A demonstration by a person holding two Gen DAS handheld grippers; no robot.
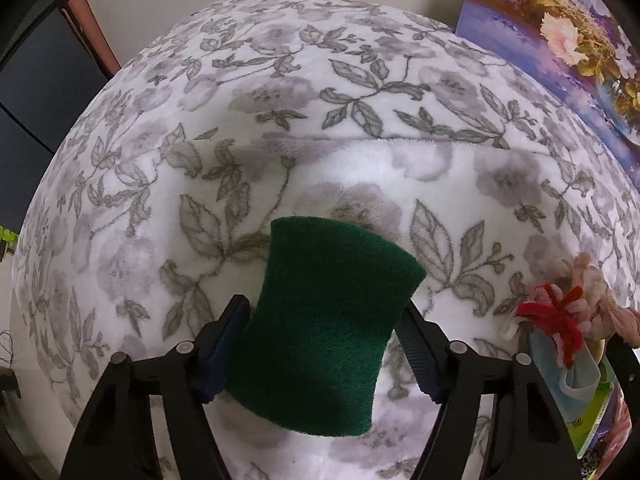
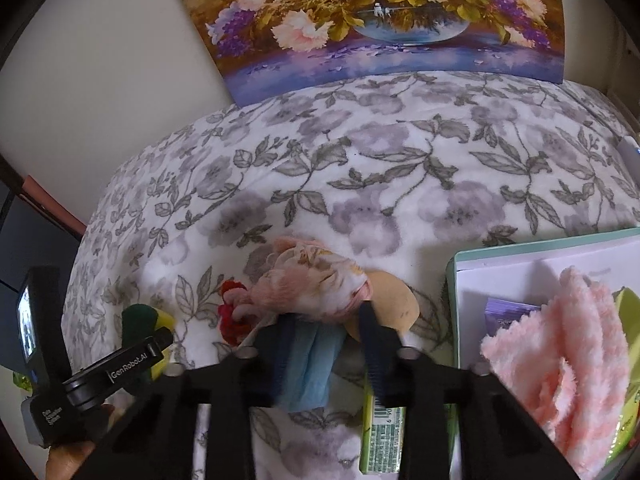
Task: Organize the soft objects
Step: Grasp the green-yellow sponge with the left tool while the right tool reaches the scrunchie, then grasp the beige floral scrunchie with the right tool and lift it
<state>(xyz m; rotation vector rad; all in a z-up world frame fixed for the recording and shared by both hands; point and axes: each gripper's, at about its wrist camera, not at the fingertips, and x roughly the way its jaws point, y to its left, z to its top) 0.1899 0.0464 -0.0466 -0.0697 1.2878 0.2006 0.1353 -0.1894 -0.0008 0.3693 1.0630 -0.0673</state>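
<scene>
Left wrist view: the left gripper has its jaws fairly wide, with a green scouring sponge between them. Both pads press on the sponge's sides, which pinch in at the grip, so it is held. The sponge reaches toward 12 o'clock over a fleecy blanket printed with grey leaves and pale purple flowers. At 3 o'clock, near the frame's edge, lies a small rag doll with red yarn hair and pink cloth, partly cut off. At 1 o'clock a flower painting leans against the pale wall.

Right wrist view: the right gripper has its jaws narrowed, and the doll sits between them. The light blue cloth of its lower part is squeezed between the pads, and its pink and floral head points toward 12 o'clock. A tan round piece sticks out just at 2 o'clock of the jaws. At 9 o'clock the left gripper appears with the green and yellow sponge in it, and part of a hand below. At 3 o'clock stands a white box with a mint rim, holding a fluffy pink cloth. A green packet lies on the blanket at 6 o'clock. The painting stands at 12 o'clock.
</scene>
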